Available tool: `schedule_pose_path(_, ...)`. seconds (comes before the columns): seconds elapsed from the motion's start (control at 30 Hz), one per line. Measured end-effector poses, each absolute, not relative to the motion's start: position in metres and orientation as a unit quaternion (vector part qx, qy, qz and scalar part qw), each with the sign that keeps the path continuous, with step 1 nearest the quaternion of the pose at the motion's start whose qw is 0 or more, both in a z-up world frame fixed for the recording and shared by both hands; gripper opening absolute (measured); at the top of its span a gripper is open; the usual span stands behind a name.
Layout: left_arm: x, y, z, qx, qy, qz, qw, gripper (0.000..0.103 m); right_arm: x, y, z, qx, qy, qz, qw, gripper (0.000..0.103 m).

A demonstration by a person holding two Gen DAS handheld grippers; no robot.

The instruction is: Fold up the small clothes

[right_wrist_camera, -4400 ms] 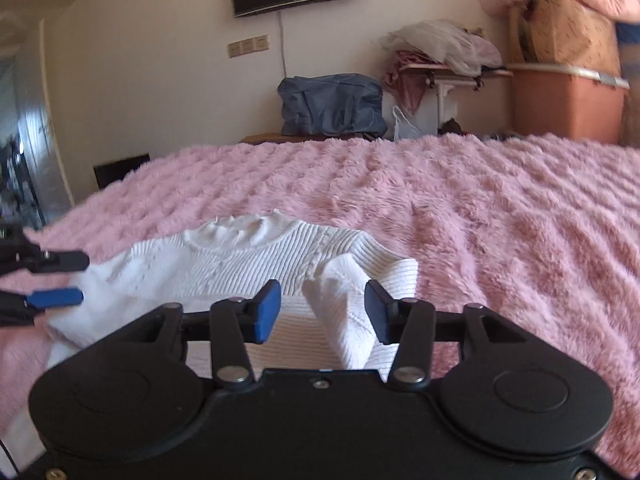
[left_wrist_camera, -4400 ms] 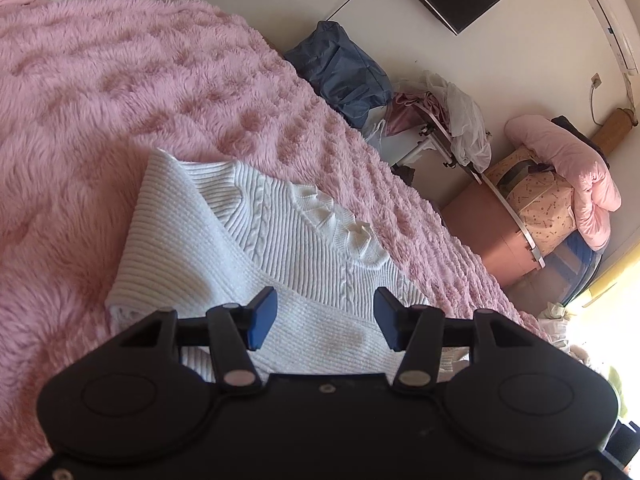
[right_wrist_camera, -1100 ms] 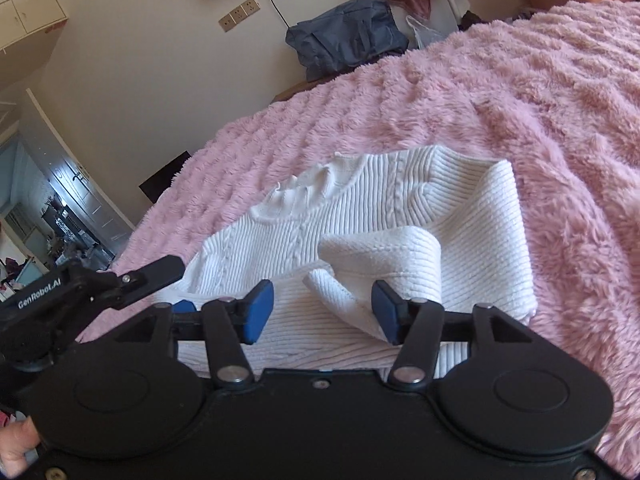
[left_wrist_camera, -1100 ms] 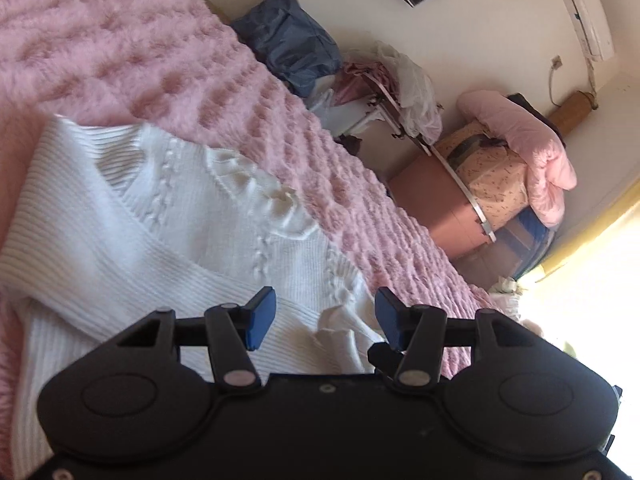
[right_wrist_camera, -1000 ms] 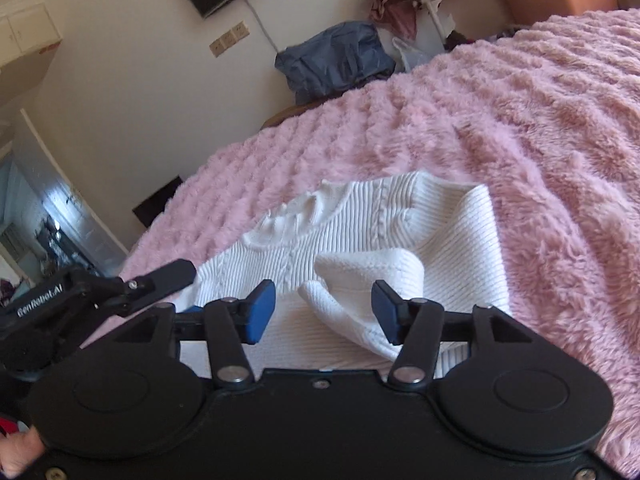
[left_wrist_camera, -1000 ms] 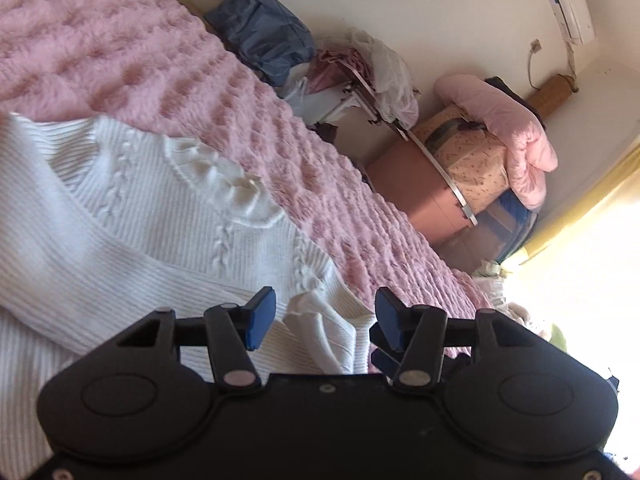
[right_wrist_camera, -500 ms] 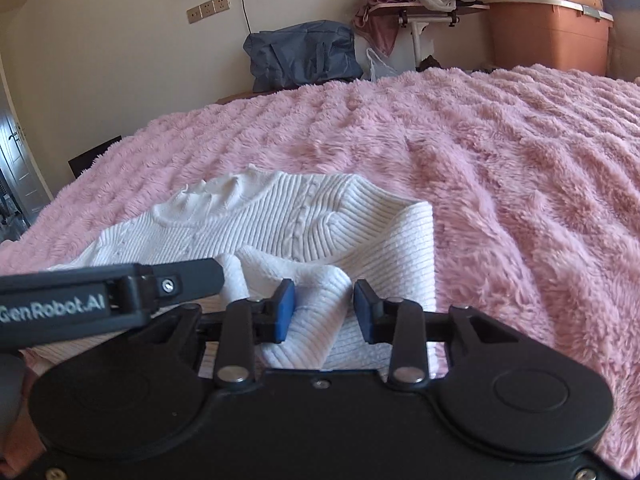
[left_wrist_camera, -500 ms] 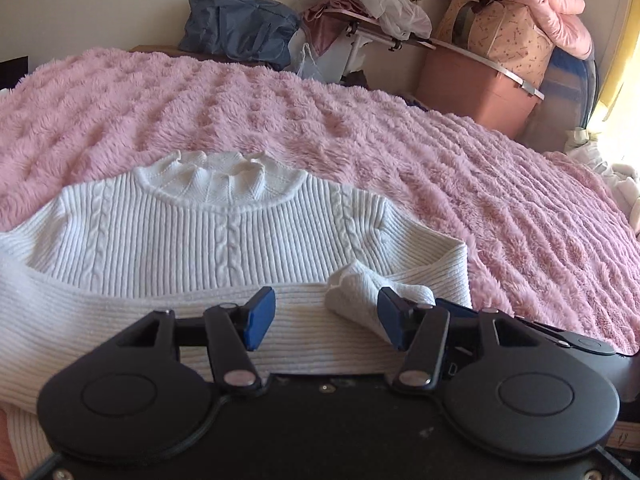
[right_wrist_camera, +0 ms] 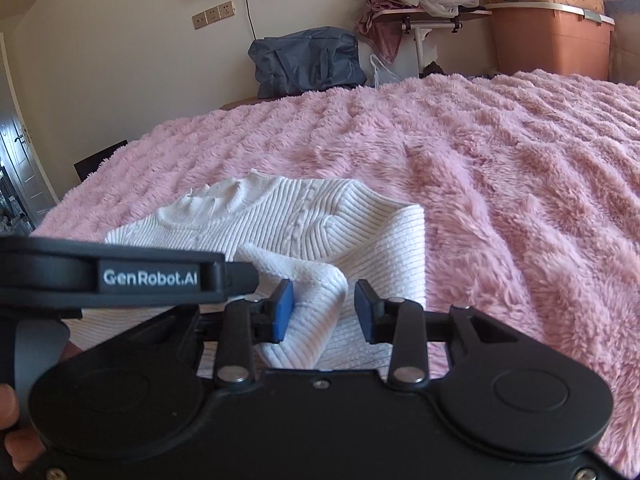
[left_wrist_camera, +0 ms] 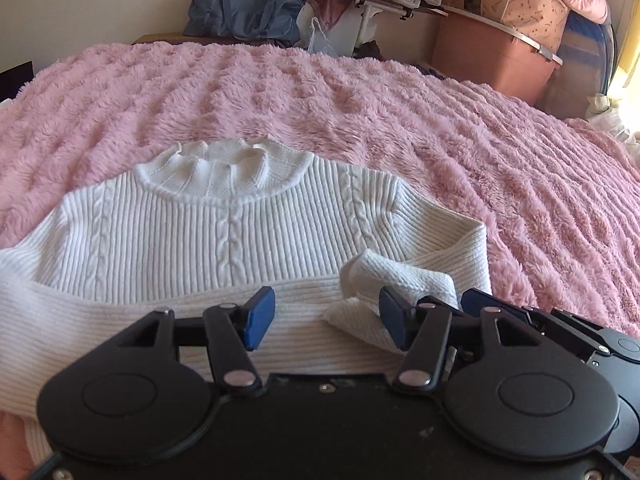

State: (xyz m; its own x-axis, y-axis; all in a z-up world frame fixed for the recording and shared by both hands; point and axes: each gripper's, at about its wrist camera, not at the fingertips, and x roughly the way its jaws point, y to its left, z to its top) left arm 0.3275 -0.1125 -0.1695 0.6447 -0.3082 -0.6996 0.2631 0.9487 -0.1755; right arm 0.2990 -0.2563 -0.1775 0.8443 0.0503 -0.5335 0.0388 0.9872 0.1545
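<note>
White knit sweater (left_wrist_camera: 224,236) flat on pink fleece blanket (left_wrist_camera: 400,120). My right gripper (right_wrist_camera: 323,310) half-closed around sleeve cuff (right_wrist_camera: 316,292), not pinching; left gripper (left_wrist_camera: 326,316) open, empty. Risk: loose cuff slips out, fold skews.

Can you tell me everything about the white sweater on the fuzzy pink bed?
The white sweater is a soft-looking ribbed knit with twisted cable stripes down its front and a frilly round collar. It lies flat on the fluffy pink blanket, collar pointing away. Both sleeves are folded across its front. One sleeve's cuff bunches up between the blue pads of the right claw, which has not closed on it. The open left claw hovers over the other sleeve.
</note>
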Motion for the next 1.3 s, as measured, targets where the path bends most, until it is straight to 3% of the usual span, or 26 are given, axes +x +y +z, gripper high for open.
schedule_pose_path(0.47,0.338,-0.105,-0.175,-0.035,0.437,-0.150,0.886,0.063,0.301,-0.254,-0.182,0.039,0.297,0.007,0.954,0.042)
schedule_pose_path(0.8,0.239,-0.028,-0.084,-0.069,0.367,-0.206,0.905,0.063,0.221,-0.277,-0.091,0.084,0.288,0.120,0.947,0.044)
schedule_pose_path(0.97,0.146,0.037,-0.084,-0.138,0.397,-0.239,0.875,0.064,0.153,-0.279,-0.080,0.049,0.359,0.173,0.916,0.047)
schedule_pose_path(1.3,0.015,0.100,-0.140,-0.166,0.524,-0.216,0.807,0.064,0.058,-0.284,-0.155,0.103,0.555,0.196,0.802,0.047)
